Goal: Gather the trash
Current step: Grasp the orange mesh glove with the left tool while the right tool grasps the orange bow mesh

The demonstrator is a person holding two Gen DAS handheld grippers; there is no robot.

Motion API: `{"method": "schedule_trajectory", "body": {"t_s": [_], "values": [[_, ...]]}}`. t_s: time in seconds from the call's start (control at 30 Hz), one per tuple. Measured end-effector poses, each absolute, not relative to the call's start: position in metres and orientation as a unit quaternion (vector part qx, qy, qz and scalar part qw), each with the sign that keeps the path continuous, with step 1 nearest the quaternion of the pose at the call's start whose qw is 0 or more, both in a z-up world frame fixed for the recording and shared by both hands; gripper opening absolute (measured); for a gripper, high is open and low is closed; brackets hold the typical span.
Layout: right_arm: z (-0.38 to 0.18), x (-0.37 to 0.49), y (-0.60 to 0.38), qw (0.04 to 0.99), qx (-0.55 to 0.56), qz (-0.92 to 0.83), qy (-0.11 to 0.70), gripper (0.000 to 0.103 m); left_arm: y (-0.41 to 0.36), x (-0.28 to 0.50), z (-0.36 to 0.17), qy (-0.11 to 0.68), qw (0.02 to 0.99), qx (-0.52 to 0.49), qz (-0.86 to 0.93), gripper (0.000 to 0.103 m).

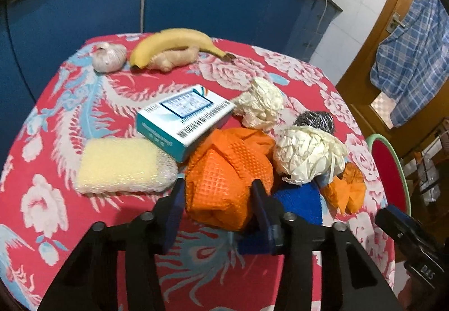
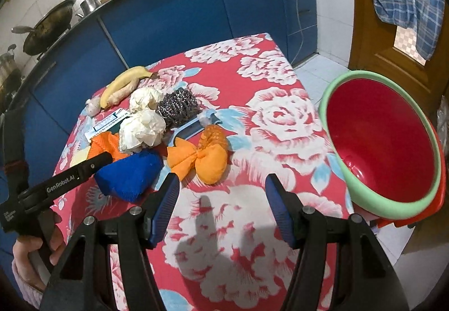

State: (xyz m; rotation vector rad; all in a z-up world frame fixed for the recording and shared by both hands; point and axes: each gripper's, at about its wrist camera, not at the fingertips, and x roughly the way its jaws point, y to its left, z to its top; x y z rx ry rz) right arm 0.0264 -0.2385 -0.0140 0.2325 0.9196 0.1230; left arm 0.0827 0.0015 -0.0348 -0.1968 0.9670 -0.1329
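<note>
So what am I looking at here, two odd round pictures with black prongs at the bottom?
A person holds a hand-held claw in each hand; a fisheye camera on each looks along its fingers. In the left view, the left claw has its pads against a crumpled orange glove. In the right view, the right claw is open over the flowered tablecloth, holding nothing. On the table: banana, garlic, small box, crumpled paper. Beside it stands a red bin.
</note>
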Motion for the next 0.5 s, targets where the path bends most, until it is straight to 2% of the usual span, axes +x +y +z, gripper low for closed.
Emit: {"method": "schedule_trajectory", "body": {"t_s": [0.17, 0.37, 0.43, 0.5], "values": [[-0.023, 0.041, -0.232, 0.885, 0.106, 0.064, 0.450, 0.065, 0.001, 0.084, -0.039, 0.466, 0.876, -0.100, -0.072, 0.030], [-0.033, 0.053, -0.227, 0.880, 0.102, 0.066, 0.460, 0.065, 0.003, 0.085, -0.041, 0.467, 0.875, -0.103, -0.072, 0.029], [-0.035, 0.055, -0.225, 0.878, 0.102, 0.067, 0.462, 0.062, 0.003, 0.085, -0.041, 0.466, 0.876, -0.102, -0.073, 0.027], [-0.038, 0.057, -0.225, 0.874, 0.109, 0.077, 0.468, 0.055, 0.004, 0.085, -0.041, 0.464, 0.877, -0.104, -0.076, 0.022]]}}
